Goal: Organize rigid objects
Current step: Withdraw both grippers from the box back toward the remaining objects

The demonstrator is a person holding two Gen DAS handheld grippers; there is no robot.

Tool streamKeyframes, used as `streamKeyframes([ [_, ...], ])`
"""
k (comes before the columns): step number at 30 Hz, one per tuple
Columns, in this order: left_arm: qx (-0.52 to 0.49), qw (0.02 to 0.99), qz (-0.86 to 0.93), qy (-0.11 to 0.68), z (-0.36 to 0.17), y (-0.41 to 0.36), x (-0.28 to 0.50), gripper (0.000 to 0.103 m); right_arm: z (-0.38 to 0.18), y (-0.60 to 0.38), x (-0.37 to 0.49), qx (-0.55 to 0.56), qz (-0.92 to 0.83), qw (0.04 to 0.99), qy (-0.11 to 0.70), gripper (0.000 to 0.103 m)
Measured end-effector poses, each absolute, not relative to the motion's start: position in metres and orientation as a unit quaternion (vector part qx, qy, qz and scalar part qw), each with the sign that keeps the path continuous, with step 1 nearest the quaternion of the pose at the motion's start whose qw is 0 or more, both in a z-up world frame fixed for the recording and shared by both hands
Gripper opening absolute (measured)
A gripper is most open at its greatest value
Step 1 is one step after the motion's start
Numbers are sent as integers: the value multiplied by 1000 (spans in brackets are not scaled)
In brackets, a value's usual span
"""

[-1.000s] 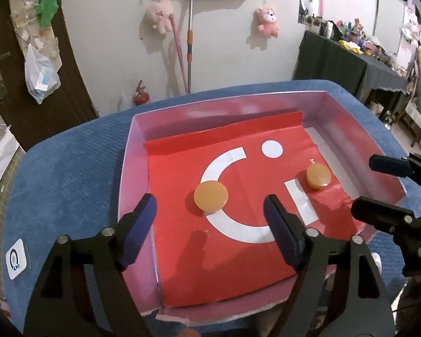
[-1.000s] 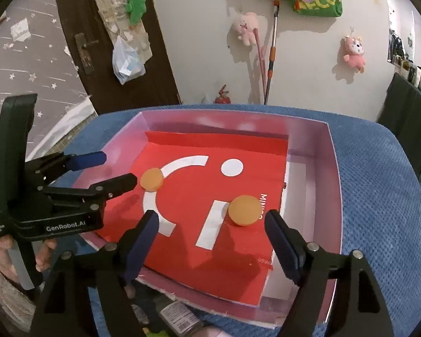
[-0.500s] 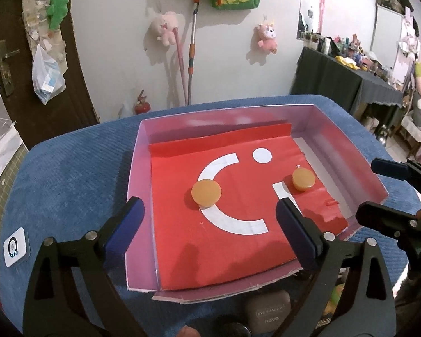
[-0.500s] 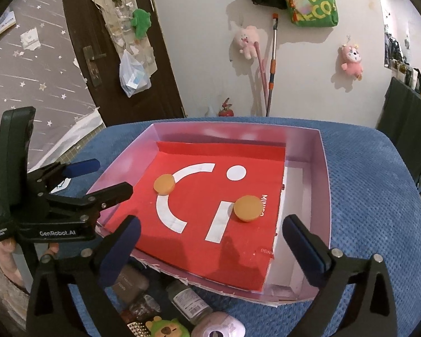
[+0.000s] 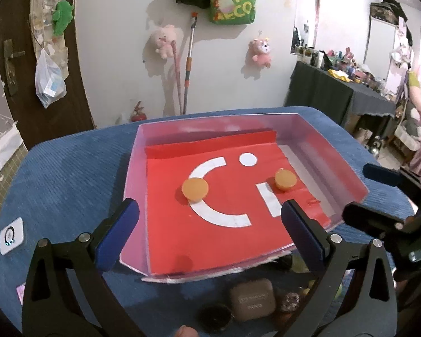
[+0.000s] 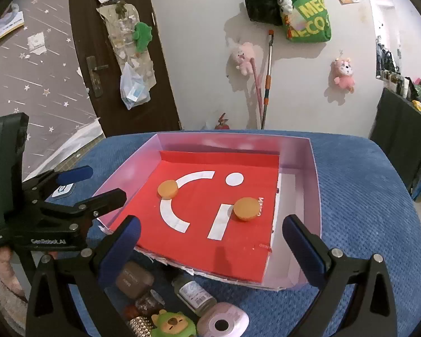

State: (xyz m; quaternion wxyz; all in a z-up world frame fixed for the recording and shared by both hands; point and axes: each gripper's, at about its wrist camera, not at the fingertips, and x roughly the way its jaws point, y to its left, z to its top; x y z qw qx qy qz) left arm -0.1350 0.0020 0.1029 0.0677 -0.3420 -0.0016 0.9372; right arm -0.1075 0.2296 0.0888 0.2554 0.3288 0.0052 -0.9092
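1. Blue corduroy-like fabric covered the table (image 5: 70, 168), and a white wall hung with plush toys and a green bag stood behind it.
2. On the fabric lay a shallow pink box (image 5: 134, 168) lined with a red sheet (image 5: 210, 238) bearing white shapes.
3. Two orange discs rested on the red sheet, well apart: the left disc (image 5: 195, 188) beside the white arc, the right disc (image 5: 285, 179) beside the white bar.
4. The left gripper (image 5: 209, 224) hovered over the near edge of the box, its jaws opening and nearly at their widest, with nothing between the pads.
5. The right gripper (image 6: 210, 233) stood spread wide and empty over the same near edge.
6. In front of the box, on the fabric, sat a cluster of small things: a brown case (image 6: 134, 279), a small bottle (image 6: 195, 295), a pink round case (image 6: 223, 320) and a green figure (image 6: 172, 324).
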Motion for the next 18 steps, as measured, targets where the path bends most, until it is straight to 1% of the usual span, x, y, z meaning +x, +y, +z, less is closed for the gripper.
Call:
streamKeyframes([
  [6,-334,75,939,-20,101,-2,-122,103,86,229,-92,324,-913,247,12,103],
  [18,-324,65,944,-22,99,1,-97,103,86,234,-68,318,-915,248,7,103],
])
